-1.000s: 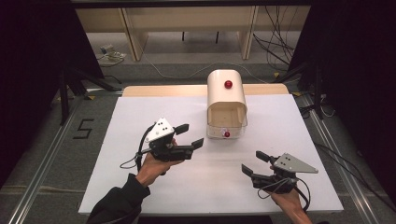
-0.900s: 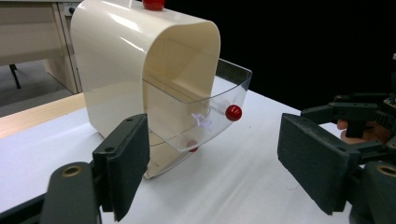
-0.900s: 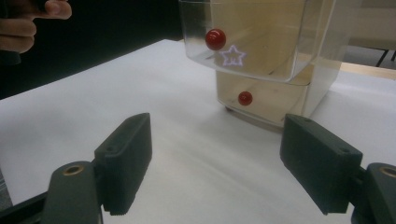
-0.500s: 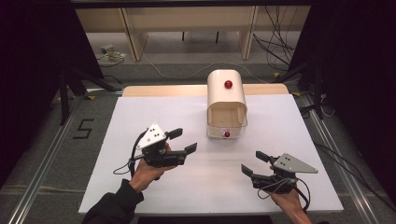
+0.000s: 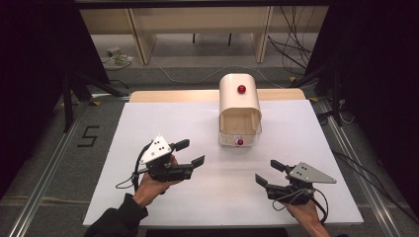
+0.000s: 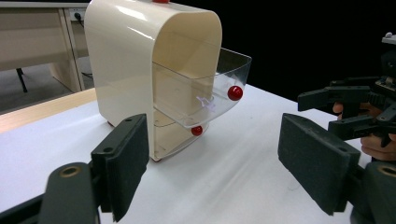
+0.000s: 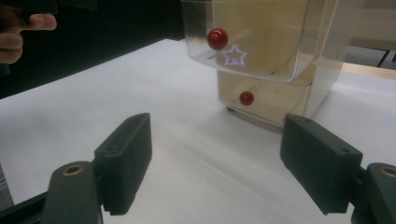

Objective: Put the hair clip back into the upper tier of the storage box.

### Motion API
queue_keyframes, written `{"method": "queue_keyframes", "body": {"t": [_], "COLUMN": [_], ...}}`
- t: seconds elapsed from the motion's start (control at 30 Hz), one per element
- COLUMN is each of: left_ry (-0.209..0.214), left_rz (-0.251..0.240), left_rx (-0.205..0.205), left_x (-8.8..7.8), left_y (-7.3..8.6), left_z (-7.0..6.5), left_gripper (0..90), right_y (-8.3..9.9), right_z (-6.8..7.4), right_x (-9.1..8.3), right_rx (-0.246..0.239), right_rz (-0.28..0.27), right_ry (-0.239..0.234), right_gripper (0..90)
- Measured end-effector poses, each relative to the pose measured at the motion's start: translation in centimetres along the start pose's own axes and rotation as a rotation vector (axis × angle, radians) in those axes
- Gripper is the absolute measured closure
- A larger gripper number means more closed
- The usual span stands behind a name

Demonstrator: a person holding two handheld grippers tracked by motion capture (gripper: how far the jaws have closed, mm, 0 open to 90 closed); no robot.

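Mid-table, cream drawer cabinet (image 5: 240, 106) stands upright, drawers facing the person.

One cream drawer cabinet (image 5: 239, 106) on the tabletop (image 5: 148, 123), two clear drawers in it, the upper drawer (image 6: 205, 93) and the lower drawer (image 6: 175, 135). Three red knobs (image 5: 241, 89) in all. One star sticker (image 7: 234, 56). Two claws: left claw (image 5: 190, 153), right claw (image 5: 269, 173).
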State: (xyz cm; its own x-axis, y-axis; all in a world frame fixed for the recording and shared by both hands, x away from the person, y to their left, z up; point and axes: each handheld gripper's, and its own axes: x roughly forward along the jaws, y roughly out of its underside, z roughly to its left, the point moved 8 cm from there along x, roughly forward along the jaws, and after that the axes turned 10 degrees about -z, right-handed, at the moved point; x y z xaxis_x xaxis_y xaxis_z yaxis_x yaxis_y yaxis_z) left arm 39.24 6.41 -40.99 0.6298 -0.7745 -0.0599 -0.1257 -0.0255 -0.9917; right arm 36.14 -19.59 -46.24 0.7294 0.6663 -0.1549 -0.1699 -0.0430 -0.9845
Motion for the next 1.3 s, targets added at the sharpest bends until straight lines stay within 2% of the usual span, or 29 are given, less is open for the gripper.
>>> {"method": "queue_keyframes", "body": {"t": [0.3, 0.87, 1.3], "left_ry": [-0.010, -0.017, -0.014], "left_rz": [0.014, -0.011, -0.010], "left_rx": [0.008, -0.003, 0.010], "left_x": [-0.5, -1.6, -2.5], "left_y": [0.7, 1.3, 1.8], "left_z": [0.3, 0.4, 0.3], "left_gripper": [21.3, 20.5, 20.5], "right_y": [0.0, 0.1, 0.1], "right_z": [0.0, 0.0, -0.1], "right_x": [0.0, 0.0, 0.0], "right_rx": [-0.001, 0.001, -0.001], "right_rz": [0.001, 0.004, 0.006], "right_ry": [-0.001, -0.002, 0.000], "right_gripper": [26.0, 25.9, 26.0]}}
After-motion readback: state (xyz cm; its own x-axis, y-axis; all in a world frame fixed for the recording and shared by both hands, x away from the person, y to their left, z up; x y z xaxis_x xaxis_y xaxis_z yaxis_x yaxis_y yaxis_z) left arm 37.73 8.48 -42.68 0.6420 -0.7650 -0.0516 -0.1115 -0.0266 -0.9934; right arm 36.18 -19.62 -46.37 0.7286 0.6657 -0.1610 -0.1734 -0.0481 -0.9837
